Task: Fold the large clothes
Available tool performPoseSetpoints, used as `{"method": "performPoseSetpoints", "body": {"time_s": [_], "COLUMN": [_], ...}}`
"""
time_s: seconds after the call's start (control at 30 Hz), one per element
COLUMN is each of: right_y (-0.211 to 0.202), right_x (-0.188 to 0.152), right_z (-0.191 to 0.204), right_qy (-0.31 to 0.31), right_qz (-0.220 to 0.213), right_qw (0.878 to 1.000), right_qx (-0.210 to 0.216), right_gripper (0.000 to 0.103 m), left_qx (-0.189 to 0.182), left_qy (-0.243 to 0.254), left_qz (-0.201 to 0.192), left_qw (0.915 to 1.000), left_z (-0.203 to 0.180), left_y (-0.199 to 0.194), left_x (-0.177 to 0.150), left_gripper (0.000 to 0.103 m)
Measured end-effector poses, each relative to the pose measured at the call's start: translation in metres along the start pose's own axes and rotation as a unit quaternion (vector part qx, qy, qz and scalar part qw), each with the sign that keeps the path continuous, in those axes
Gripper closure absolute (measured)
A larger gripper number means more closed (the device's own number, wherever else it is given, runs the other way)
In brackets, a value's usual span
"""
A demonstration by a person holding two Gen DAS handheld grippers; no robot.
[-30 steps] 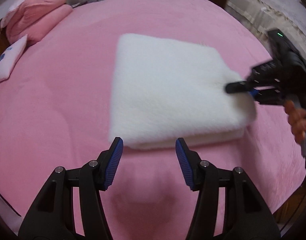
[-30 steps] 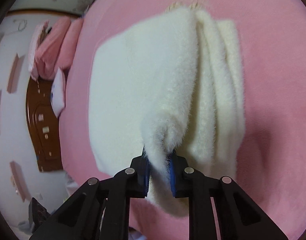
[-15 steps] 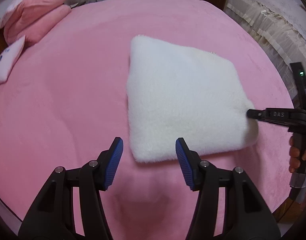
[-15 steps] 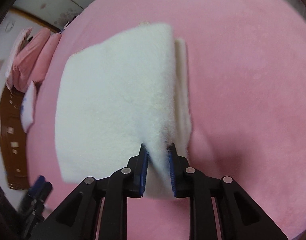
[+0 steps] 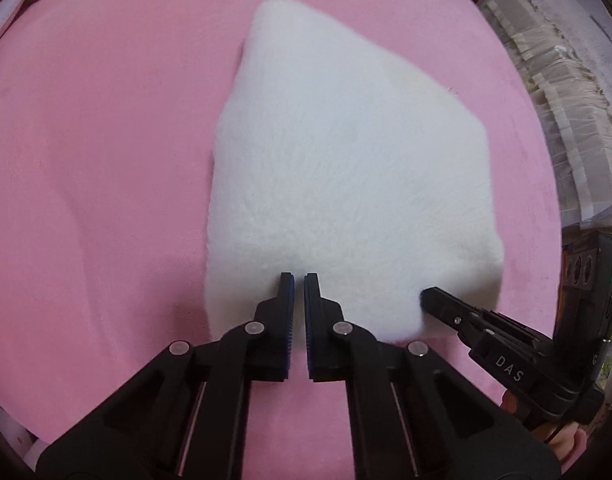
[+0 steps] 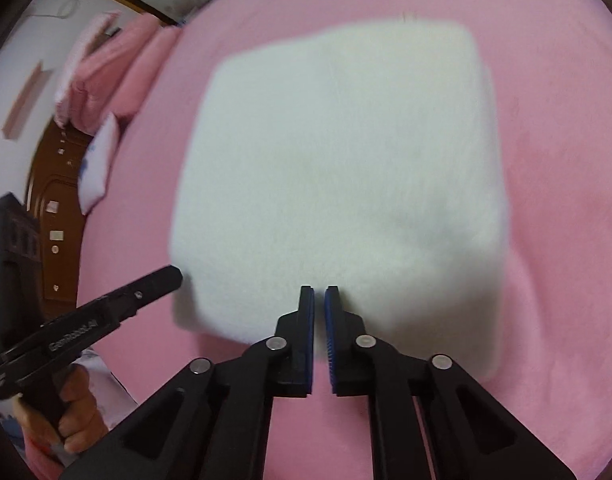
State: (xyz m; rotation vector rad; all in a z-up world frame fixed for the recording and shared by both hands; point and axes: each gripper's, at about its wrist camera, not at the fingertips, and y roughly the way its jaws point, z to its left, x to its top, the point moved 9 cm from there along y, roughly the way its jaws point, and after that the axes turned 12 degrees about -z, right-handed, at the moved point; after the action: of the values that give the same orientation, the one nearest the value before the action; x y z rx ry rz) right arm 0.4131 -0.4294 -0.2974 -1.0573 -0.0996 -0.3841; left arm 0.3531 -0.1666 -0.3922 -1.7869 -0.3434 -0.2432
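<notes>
On the pink bed (image 5: 106,160) our folded white garment (image 5: 345,180) lies flat, and with the left gripper (image 5: 299,280) and right gripper (image 6: 319,292) both clenched on nothing, we judge only smoothing remains.

A plain white fluffy garment (image 5: 345,184) lies on a solid pink bed cover (image 5: 98,160). Both claws are black with blue pads. At ten o'clock, pink pillows (image 6: 106,60).
</notes>
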Motion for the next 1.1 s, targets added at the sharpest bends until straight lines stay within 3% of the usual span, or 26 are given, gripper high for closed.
{"method": "performPoseSetpoints", "body": {"time_s": [0.1, 0.2, 0.27, 0.43, 0.5, 0.57, 0.7, 0.87, 1.03, 1.1], "right_y": [0.001, -0.016, -0.036, -0.069, -0.062, -0.052, -0.023, 0.002, 0.027, 0.029], "right_x": [-0.016, -0.029, -0.042, -0.054, -0.058, -0.042, -0.017, 0.017, 0.050, 0.059], "right_z": [-0.015, -0.045, -0.061, -0.066, -0.046, -0.028, -0.012, 0.001, -0.007, -0.015], "right_qy": [-0.006, -0.005, -0.003, -0.048, -0.039, -0.018, 0.019, -0.027, -0.033, -0.041], "right_qz": [-0.007, -0.003, 0.014, -0.023, -0.046, -0.074, -0.096, -0.158, -0.184, -0.197], "right_qw": [1.000, 0.997, 0.996, 0.997, 0.998, 0.997, 0.994, 0.987, 0.982, 0.979], "right_qx": [-0.020, -0.076, -0.089, -0.062, -0.015, 0.024, 0.054, 0.029, 0.030, 0.024], "right_gripper": [0.102, 0.102, 0.102, 0.102, 0.102, 0.102, 0.102, 0.102, 0.102, 0.102], "left_qx": [0.030, 0.028, 0.027, 0.011, -0.002, -0.020, -0.043, -0.052, -0.072, -0.062], "left_qy": [0.019, 0.016, 0.026, 0.045, 0.040, 0.030, 0.020, 0.032, 0.024, 0.023], "left_qz": [0.001, -0.004, -0.010, -0.022, -0.024, -0.028, -0.043, -0.086, -0.113, -0.120], "left_qw": [0.9994, 0.9995, 0.9992, 0.9987, 0.9989, 0.9990, 0.9980, 0.9945, 0.9907, 0.9906], "left_z": [0.008, 0.015, 0.015, 0.008, 0.004, -0.001, -0.008, -0.023, -0.032, -0.033], "left_y": [0.013, 0.019, 0.018, 0.005, 0.006, 0.009, 0.030, 0.049, 0.088, 0.101], "left_x": [-0.009, -0.017, -0.017, -0.008, -0.003, 0.011, 0.046, 0.102, 0.159, 0.176], "left_gripper": [0.103, 0.103, 0.103, 0.103, 0.103, 0.103, 0.103, 0.103, 0.103, 0.103]}}
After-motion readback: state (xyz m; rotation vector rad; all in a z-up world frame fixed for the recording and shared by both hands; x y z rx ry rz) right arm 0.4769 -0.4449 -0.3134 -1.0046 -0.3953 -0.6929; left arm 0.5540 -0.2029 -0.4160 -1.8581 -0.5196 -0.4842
